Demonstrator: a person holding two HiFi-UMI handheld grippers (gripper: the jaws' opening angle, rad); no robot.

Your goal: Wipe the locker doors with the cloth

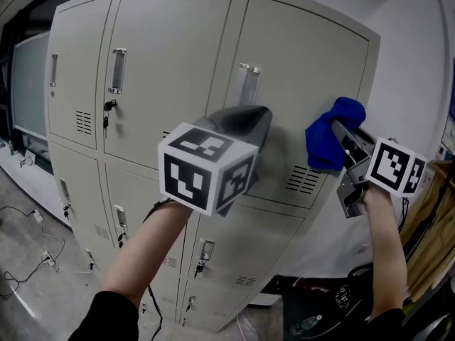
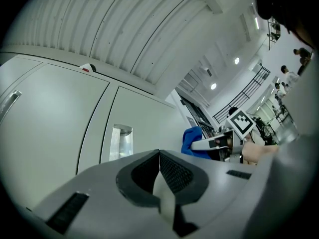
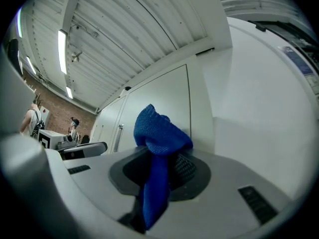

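Observation:
A bank of beige locker doors [image 1: 298, 62] fills the head view. My right gripper [image 1: 335, 128] is shut on a bunched blue cloth [image 1: 330, 144], held up by the right edge of the upper right door, below the level of its handle [image 1: 248, 84]. Whether the cloth touches the door cannot be told. In the right gripper view the cloth [image 3: 158, 133] bulges out between the jaws of my right gripper [image 3: 167, 156], in front of the door [image 3: 164, 98]. My left gripper [image 1: 264, 112] points at the same door just under its handle [image 2: 121, 141], its jaws [image 2: 159, 156] shut and empty.
A white wall [image 1: 419, 62] stands right of the lockers. Keys hang from a lock [image 1: 109, 109] on a door further left. Cables [image 1: 28, 254] trail over the floor at lower left. Wooden boards [image 1: 434, 219] lean at the far right.

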